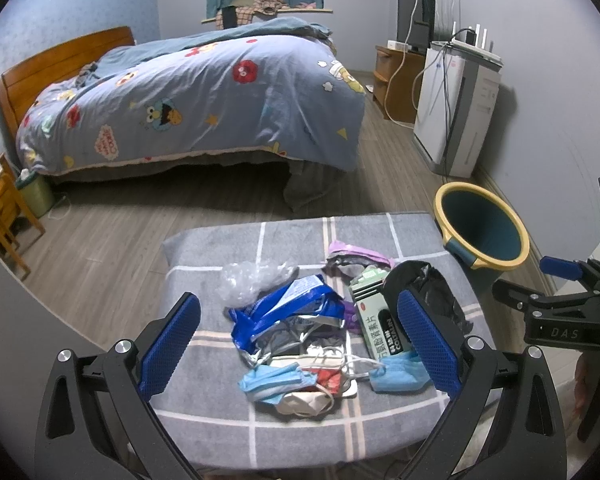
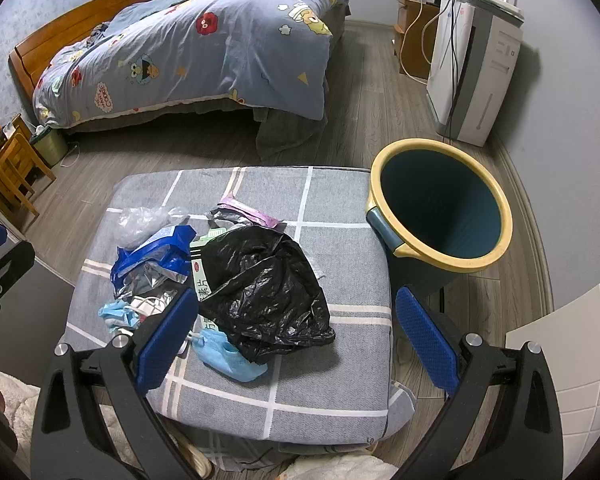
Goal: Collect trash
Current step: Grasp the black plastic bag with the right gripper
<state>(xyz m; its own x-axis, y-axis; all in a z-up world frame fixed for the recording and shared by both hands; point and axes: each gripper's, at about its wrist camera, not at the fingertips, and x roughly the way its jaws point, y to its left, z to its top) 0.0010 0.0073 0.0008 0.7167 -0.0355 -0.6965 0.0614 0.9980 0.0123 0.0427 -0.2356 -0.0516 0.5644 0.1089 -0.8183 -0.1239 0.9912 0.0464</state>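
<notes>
We hold both tools above a grey cushioned stool with a pale grid pattern [image 2: 340, 360], where the rubbish lies heaped together. Our left gripper [image 1: 300, 344] hangs spread wide over the left part of the heap, its blue pads apart and nothing between them. Our right gripper [image 2: 296, 344] is likewise released and empty, poised over the right half of the stool.

The heap sits well towards the middle of the seat: a crumpled black plastic bag [image 2: 264, 288] lies on top of a green and white cardboard box [image 1: 370, 312], with a torn blue and silver foil wrapper [image 1: 284, 316] just beside them. Light blue face masks [image 1: 276, 384] lie at the near edge, a clear crinkled plastic film [image 1: 252, 280] at the far left, and a purple-edged packet [image 1: 356, 256] at the back.

A dark blue round bin with a yellow rim [image 2: 440, 208] stands on the wooden floor against the stool's right side, its mouth open towards us. We judge that it is placed there so that the right tool has the shortest carry. No item appears to be in the bin, so collecting seems not yet begun. The black bag, nearest the right pads, looks the likeliest first pick.
</notes>
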